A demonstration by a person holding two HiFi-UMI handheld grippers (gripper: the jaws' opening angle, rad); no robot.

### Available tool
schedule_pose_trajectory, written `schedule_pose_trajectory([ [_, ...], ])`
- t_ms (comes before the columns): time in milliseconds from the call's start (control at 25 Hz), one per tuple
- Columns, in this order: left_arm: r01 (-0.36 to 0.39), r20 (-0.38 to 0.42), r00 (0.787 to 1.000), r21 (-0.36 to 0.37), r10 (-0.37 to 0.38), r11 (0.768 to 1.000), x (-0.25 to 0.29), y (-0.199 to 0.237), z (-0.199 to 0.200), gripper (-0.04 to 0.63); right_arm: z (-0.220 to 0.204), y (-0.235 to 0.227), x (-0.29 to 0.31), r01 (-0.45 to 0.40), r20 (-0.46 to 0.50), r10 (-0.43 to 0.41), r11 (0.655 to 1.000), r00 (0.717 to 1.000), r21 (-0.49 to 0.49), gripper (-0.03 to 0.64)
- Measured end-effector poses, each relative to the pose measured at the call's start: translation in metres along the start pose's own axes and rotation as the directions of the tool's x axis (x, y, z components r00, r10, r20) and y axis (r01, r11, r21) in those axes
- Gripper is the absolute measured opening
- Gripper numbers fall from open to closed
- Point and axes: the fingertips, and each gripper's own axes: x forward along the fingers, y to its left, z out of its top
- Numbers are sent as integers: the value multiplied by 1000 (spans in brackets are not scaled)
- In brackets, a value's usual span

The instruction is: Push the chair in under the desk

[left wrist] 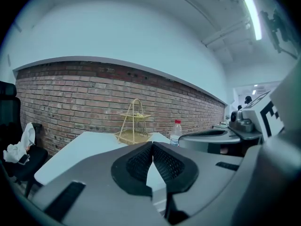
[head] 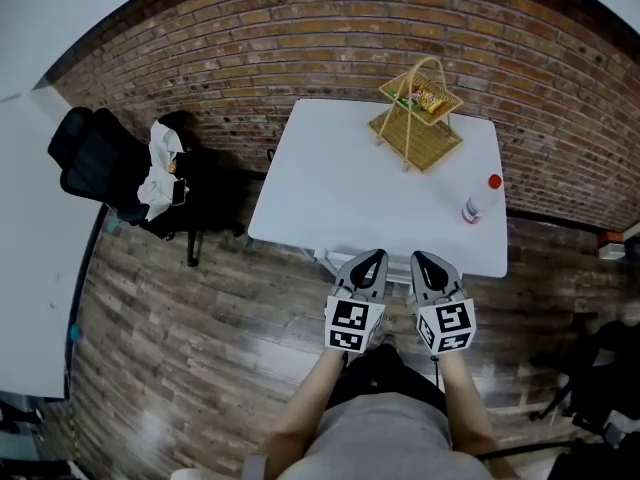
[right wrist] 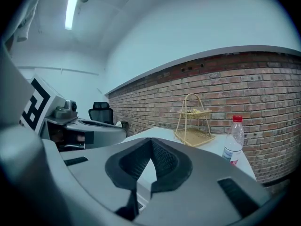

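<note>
Chair [head: 100, 158] and grippers are well apart. The left gripper [head: 371, 259] and right gripper [head: 426, 261] hang side by side at the near edge of the white worktop [head: 330, 178], each with its jaws pressed together on nothing. A pale frame [head: 328, 260] shows just under that edge; I cannot tell what it is. Farther out on the worktop stand a wicker basket [head: 418, 118] and a bottle [head: 476, 202]. The 1 chair plainly in view is a black office chair at the far left by the brick wall, with a white cloth [head: 160, 163] heaped on it. It likely rolls and swivels, so I would push with both grippers, evenly, on the stiff backrest frame — the loose cloth may slide off.
</note>
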Motion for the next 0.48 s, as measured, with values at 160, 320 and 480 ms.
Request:
schedule_pose_trajectory([
  [160, 2, 6, 1000, 13, -2, 1000, -1, -3, -1, 12, 1, 0, -3, 6, 5, -6, 1000, 1000, 0, 14],
  [320, 11, 4, 1000, 9, -11, 1000, -4, -6, 5, 12, 2, 1, -5, 12, 9, -12, 1000, 1000, 5, 14],
  [480, 13, 5, 1000, 17, -13, 1000, -4, -7, 7, 12, 2, 1, -6, 17, 5, -17, 1000, 1000, 4, 14],
])
